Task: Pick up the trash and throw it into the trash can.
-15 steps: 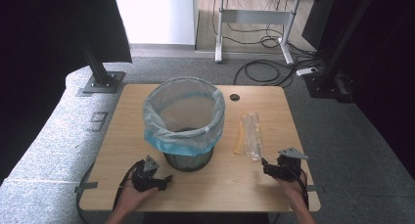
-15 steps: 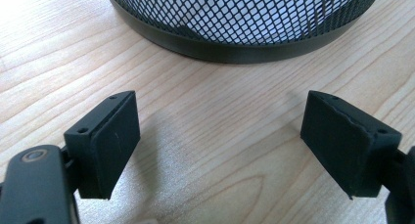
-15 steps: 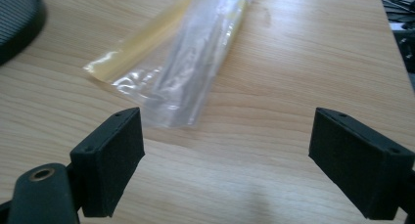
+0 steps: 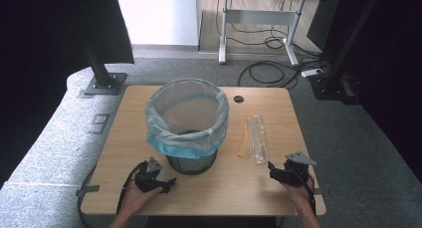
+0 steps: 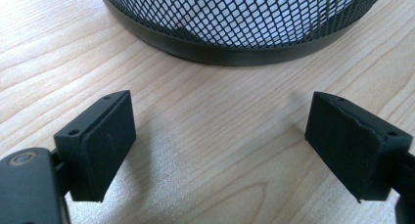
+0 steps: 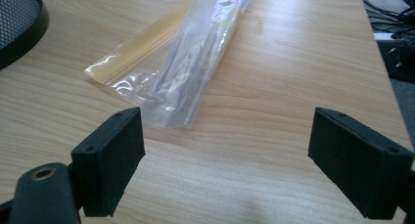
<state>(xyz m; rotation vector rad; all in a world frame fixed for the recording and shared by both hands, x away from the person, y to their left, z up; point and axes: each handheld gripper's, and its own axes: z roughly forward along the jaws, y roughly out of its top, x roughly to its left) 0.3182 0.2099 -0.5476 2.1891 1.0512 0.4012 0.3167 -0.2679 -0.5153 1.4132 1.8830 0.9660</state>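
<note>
No writing is readable anywhere; both the left gripper (image 4: 169, 182) and the right gripper (image 4: 272, 170) sit wide open and empty near the table's (image 4: 239, 188) front edge. The mesh bin (image 4: 191, 163) stands mid-table, its blue-edged liner (image 4: 185, 138) seen from above. The right gripper view shows the crumpled clear plastic bag (image 6: 186, 62) toward the right edge.

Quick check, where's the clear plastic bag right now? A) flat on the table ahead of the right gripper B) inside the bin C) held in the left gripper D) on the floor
A: the plastic bag lies flat on the table, just ahead of the open right gripper, ungripped.
</note>
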